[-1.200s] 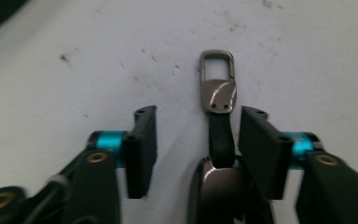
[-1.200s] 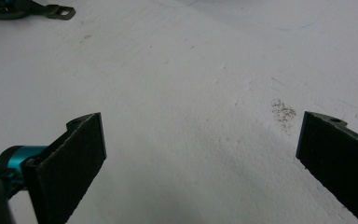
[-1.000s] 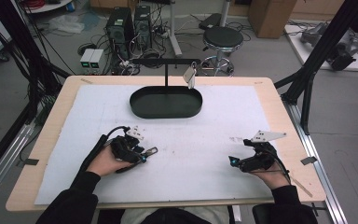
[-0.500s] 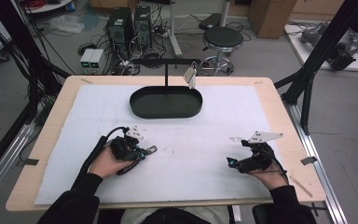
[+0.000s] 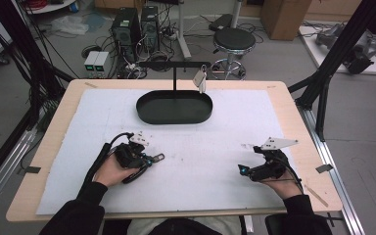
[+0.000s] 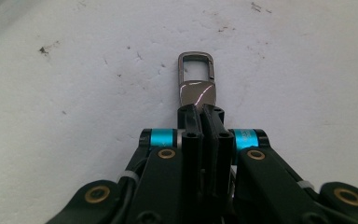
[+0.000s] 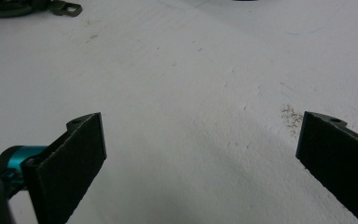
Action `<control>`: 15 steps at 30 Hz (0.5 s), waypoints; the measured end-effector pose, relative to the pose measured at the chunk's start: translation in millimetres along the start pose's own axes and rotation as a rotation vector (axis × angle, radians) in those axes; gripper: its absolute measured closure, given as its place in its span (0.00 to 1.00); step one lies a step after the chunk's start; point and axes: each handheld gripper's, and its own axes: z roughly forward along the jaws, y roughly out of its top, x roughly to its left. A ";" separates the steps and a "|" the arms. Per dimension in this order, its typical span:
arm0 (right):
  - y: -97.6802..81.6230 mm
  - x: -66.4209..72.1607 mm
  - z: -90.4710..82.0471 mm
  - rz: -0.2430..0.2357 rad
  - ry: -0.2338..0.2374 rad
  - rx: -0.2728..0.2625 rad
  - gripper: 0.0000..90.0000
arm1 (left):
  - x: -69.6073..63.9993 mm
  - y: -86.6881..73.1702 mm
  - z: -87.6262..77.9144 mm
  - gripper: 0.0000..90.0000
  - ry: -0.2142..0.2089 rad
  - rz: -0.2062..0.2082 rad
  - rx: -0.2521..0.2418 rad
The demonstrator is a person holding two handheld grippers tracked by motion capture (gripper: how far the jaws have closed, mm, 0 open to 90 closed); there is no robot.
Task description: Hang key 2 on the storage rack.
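Note:
My left gripper (image 5: 149, 159) is shut on a dark metal key-ring clip (image 6: 196, 83), whose loop end sticks out past the jaws just over the white mat (image 5: 200, 152); the same clip (image 5: 157, 157) points right in the high view. In the left gripper view the gripper (image 6: 200, 112) has its two black jaws pressed together on the clip's flat tab. My right gripper (image 5: 242, 170) rests low at the right front of the mat, and the right gripper view shows it (image 7: 200, 140) wide open with nothing between its pads. The clip (image 7: 65, 8) appears far off at that view's top left.
A black oval tray (image 5: 174, 106) lies at the back middle of the mat, with a black T-shaped stand (image 5: 175, 66) rising from it. A pale tag (image 5: 199, 78) hangs from the stand's right end. The wooden table (image 5: 293, 122) edges the mat.
The left gripper has shifted slightly with the clip held in it. The right gripper has barely moved and stays open.

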 end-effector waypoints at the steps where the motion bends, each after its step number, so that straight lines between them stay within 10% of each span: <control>1: 0.0 0.0 -0.1 -0.001 0.000 -0.001 0.01 | 0.6 0.0 -1.5 0.96 0.002 0.004 0.002; 15: 0.3 5.7 0.2 -0.003 0.018 -0.001 0.01 | 14.3 -3.4 -30.3 0.96 -0.023 -0.066 -0.133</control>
